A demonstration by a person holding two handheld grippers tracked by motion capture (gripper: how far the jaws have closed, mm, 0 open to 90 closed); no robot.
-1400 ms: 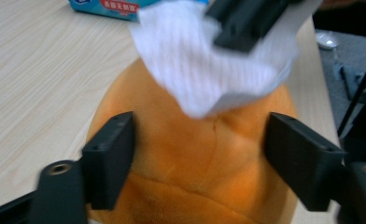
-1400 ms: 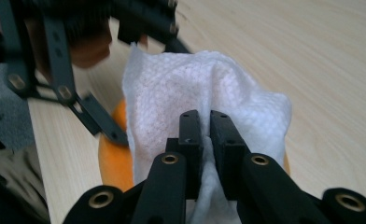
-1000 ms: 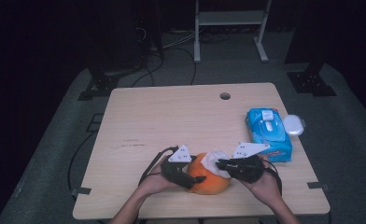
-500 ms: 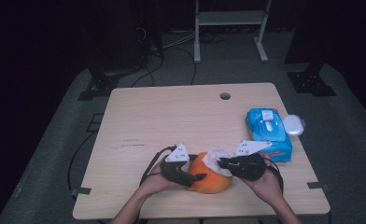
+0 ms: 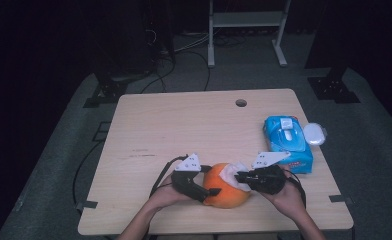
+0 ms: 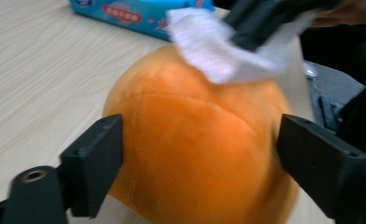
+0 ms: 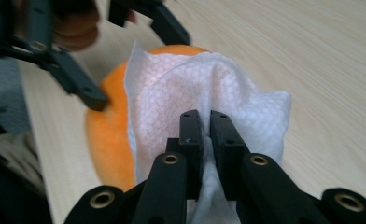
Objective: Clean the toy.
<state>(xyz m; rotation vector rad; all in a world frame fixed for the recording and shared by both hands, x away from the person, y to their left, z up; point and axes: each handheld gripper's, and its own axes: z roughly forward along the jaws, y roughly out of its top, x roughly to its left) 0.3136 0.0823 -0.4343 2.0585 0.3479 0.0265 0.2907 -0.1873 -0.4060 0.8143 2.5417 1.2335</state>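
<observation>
A dark room surrounds a pale wooden table [image 5: 184, 130], which stands on grey floor matting [image 5: 59, 165]. Beyond the table's far edge, black stands and loose cables lie on the floor, and a white metal frame [image 5: 246, 30] rises behind them. A small round hole [image 5: 241, 103] pierces the tabletop near that far edge.

The table is the landmark for everything else. Near its front edge, just right of centre, sits a large orange round fruit [image 5: 226, 186]. Toward the table's right edge lies a blue pack of wipes [image 5: 287, 142], with a small white lid-like object [image 5: 314, 133] just beside it at the very edge.

A person's forearms come in over the table's front edge. The left gripper [image 5: 209, 192] straddles the fruit from the left; its jaws have just been opening and stand apart on either side of the fruit, and its own view shows a slim gap between each pad and the peel. The right gripper [image 5: 240, 177] is clamped on a white wipe [image 5: 232, 171], its jaws nearly together with the cloth pinched between them, and the wipe is draped over the fruit's top right side.
</observation>
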